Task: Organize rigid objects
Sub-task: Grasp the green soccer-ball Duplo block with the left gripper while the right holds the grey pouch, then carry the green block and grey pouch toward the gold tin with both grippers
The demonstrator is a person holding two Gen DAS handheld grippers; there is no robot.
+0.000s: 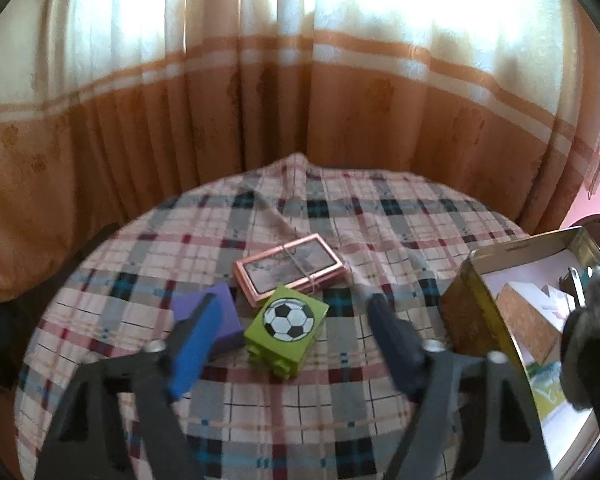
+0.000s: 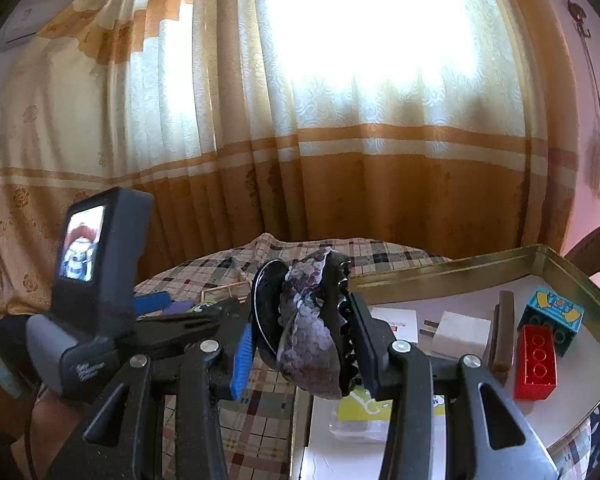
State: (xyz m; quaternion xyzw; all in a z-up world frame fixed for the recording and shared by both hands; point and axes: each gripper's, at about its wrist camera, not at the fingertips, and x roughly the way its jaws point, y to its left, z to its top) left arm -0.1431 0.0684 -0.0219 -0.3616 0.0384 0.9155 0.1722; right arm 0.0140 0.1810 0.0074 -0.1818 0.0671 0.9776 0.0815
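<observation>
A green block with a football picture [image 1: 288, 328] lies on the plaid cloth, with a purple block [image 1: 220, 304] at its left and a pink-framed, string-tied card stack [image 1: 292, 270] behind it. My left gripper [image 1: 294, 308] is open, one finger on each side of the green block, with gaps on both sides. In the right wrist view my right gripper [image 2: 304, 344] is shut on a black claw hair clip with a grey-purple fabric flower [image 2: 312, 328], held above the near left corner of the gold tin box [image 2: 440, 268]. The hair clip [image 1: 592, 336] shows dark and blurred at the right edge of the left wrist view.
The tin box [image 1: 468, 312] holds a red brick [image 2: 536, 364], a teal block [image 2: 552, 316], a white plug [image 2: 464, 332], a brown bar [image 2: 504, 332], a cork block [image 1: 528, 320] and paper packets. Orange curtains hang behind the round table [image 1: 340, 208]. The left gripper's screen [image 2: 84, 244] stands at the left.
</observation>
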